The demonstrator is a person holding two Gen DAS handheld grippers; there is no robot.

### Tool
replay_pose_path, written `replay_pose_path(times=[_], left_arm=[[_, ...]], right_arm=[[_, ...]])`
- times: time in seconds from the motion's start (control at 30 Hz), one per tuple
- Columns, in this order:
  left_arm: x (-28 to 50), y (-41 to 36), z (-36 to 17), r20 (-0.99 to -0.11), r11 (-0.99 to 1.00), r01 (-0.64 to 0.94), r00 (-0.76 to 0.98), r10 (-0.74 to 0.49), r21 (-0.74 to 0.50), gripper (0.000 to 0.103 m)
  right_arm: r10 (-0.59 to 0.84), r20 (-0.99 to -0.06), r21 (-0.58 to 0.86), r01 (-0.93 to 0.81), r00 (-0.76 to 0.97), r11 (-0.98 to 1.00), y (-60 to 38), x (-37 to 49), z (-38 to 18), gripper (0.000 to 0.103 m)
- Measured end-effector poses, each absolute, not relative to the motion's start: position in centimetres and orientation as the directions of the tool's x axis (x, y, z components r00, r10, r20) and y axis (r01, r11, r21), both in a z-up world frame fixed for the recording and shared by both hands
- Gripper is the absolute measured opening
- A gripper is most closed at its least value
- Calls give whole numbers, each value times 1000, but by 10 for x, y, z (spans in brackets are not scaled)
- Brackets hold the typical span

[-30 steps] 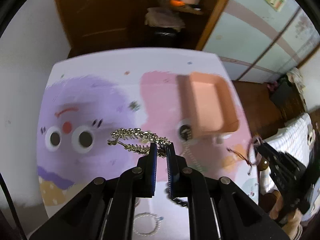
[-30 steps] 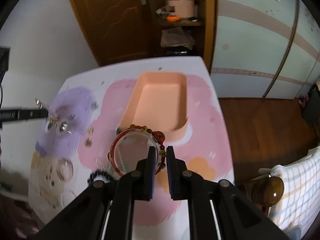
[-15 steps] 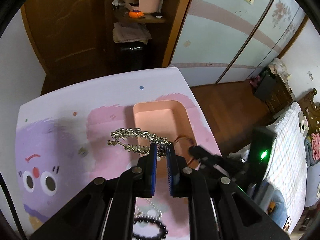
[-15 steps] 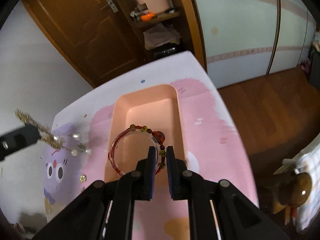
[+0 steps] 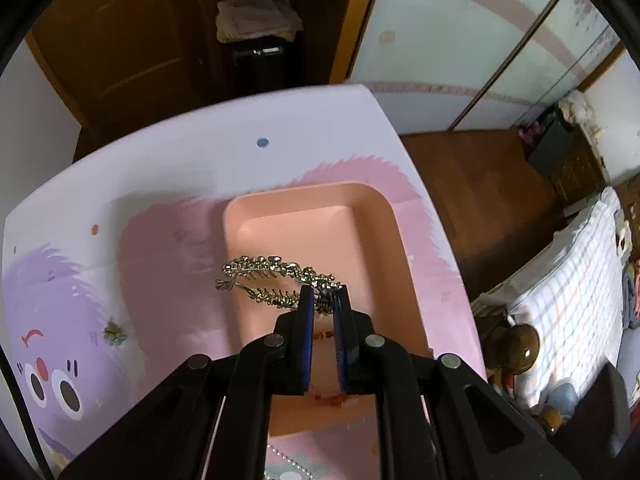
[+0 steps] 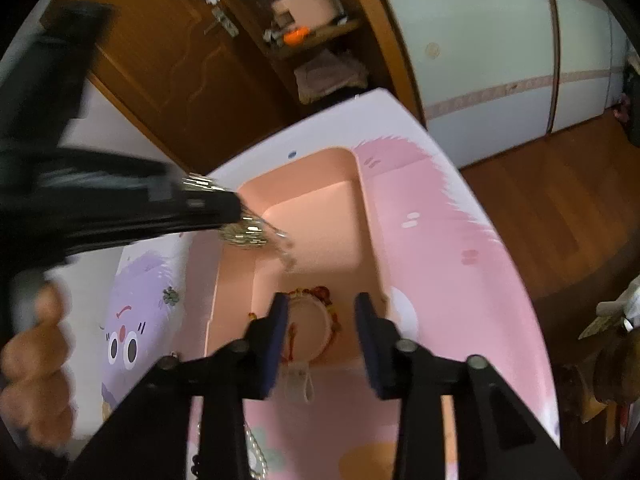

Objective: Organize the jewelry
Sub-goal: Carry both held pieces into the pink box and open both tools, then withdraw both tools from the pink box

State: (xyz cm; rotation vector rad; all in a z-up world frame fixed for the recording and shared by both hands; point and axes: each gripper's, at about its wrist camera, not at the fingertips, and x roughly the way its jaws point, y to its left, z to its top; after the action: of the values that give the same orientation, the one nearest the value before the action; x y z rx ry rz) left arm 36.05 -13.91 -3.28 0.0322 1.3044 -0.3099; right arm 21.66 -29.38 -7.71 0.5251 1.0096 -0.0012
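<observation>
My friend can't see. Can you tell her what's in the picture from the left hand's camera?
The left tool pinches a sparkly gold hair clip and holds it over a peach tray. The tray sits on a pink and purple cartoon mat, and a red beaded bracelet peeks out in the tray behind the tool.

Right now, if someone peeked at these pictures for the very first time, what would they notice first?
Probably the sparkly gold hair clip, pinched in the left gripper and hanging over the peach tray. Next comes the red beaded bracelet lying in the near end of that tray, between the right gripper's opening jaws. The funny purple cartoon face on the table mat would catch the eye too.
</observation>
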Motion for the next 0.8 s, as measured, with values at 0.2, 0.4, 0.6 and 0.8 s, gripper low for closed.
replay_pose_path(times=[0.2,0.4,0.6,0.8], left_arm=[[368,-160,-53,-969,953,291,200,-143,-81,7],[369,-168,-64,-974,946,323,203,-97,-27,13],[346,-151,-50,-969,940,339,220,-113,-32,55],[304,-109,-15,-942,944,331,310,-127,-18,59]], right_arm=[[203,-766,437,262,610,860,-299,181,-64,39],[146,-790,373,278,595,885,-297,176,-59,39],[141,-792,355,260,594,898,-291,175,-54,39],[133,-796,340,255,591,905,-285,166,-51,39]])
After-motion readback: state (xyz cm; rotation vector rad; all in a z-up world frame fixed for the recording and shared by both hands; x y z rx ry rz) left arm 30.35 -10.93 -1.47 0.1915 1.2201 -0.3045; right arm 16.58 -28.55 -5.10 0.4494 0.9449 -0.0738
